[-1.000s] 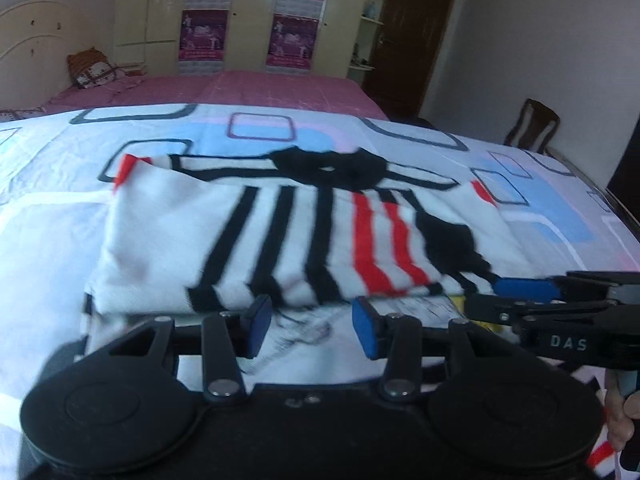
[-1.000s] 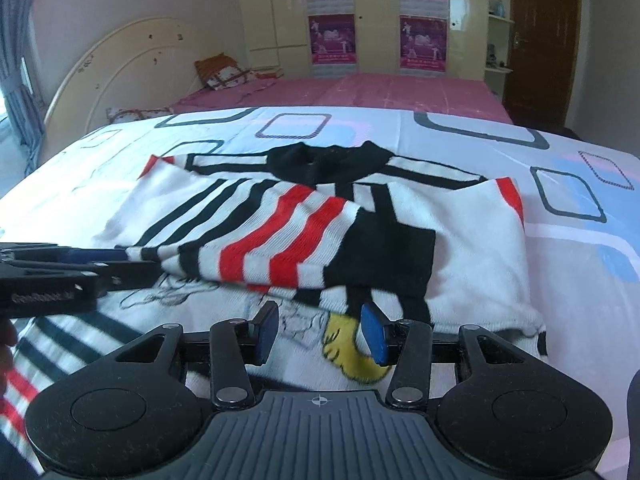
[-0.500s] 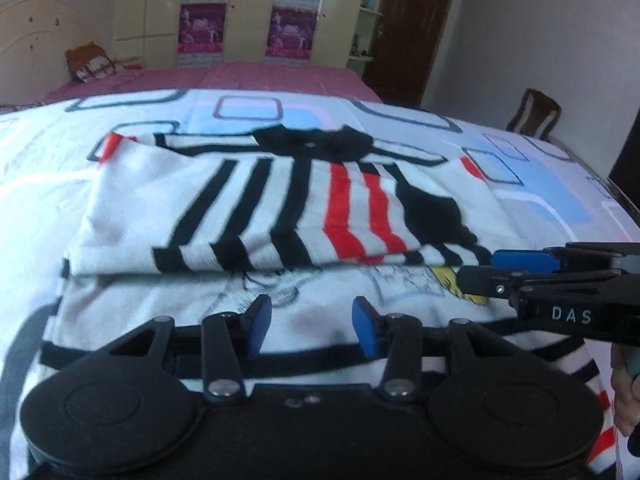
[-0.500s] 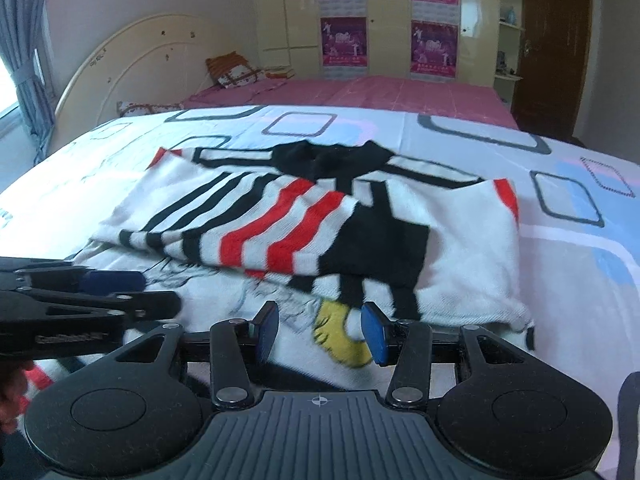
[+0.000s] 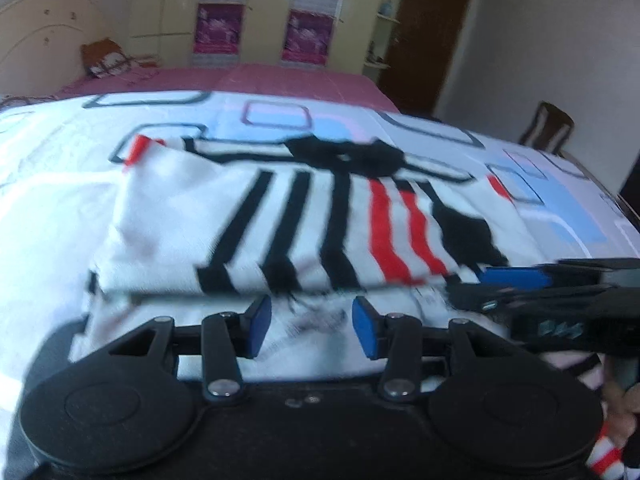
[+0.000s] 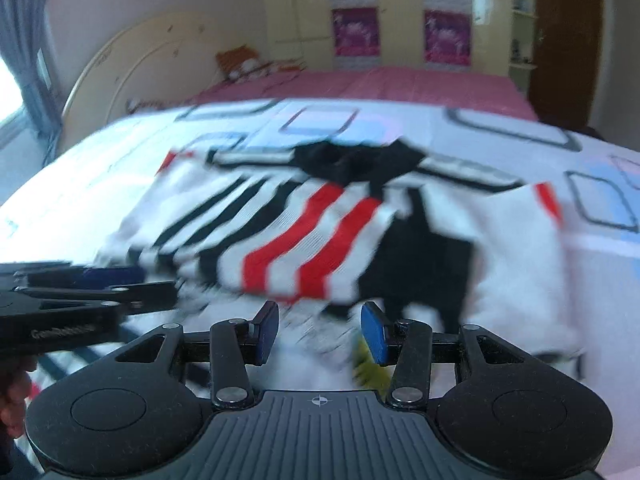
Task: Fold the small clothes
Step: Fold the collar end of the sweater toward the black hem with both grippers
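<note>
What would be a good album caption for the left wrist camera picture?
Open left gripper poised over a half-folded striped sweater on the patterned bedsheet, right gripper alongside.

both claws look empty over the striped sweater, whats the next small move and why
Probably lower both claws to the sweater's near hem and pinch it. The left claw and right claw are both open and hold nothing, hovering over the printed lower part. The striped sweater lies on the bedsheet with its sleeves already folded across the chest, so what remains, I'd judge, is the bottom-to-collar fold.
</note>
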The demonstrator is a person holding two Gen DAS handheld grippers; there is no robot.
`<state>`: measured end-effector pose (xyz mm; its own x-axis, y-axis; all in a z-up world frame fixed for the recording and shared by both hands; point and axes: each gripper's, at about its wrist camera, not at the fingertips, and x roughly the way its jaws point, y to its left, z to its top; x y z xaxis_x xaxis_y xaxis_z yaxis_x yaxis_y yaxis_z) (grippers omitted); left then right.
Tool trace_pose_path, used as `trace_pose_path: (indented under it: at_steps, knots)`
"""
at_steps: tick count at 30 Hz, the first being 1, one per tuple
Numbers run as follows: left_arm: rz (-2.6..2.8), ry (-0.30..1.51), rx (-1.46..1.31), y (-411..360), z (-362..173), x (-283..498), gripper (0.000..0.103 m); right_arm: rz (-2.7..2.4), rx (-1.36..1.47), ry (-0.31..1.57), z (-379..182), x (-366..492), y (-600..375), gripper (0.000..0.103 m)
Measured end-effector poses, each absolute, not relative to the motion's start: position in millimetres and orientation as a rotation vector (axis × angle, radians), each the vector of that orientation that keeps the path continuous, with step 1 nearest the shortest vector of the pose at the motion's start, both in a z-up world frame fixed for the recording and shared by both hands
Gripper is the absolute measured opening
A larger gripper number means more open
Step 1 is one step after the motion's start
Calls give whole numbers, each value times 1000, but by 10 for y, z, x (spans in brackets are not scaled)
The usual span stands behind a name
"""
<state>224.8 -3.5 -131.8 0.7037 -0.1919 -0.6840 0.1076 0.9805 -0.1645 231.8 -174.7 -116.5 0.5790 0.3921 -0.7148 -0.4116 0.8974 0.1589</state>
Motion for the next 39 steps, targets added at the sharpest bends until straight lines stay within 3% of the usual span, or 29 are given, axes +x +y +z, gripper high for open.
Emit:
trace_pose_path:
  at_steps: [8,15,22,35,38,39]
  knots:
    - [-168,818,-19,122,-1495,1805,43,446,-206,827,-1378,1835,-1923,47]
    - [-106,818,-27,183,-1350,1471,42,479,-97,832,-1207,1583,-2064,47]
    - [-167,843,-26,-151,-1352,1158,43,545,-228,823,-1322,1214,-1834,47]
    - [-143,885,-13,224,-1352,785,44,304,-144,845,-1227,787,-2409,47]
    - [-143,872,-31,265,-1241,756,50,268,-81,843,-1122,647,-2443,47]
    - [-138,855,-28,282,-1199,732,60,255,-69,847,-1105,620,-2445,47]
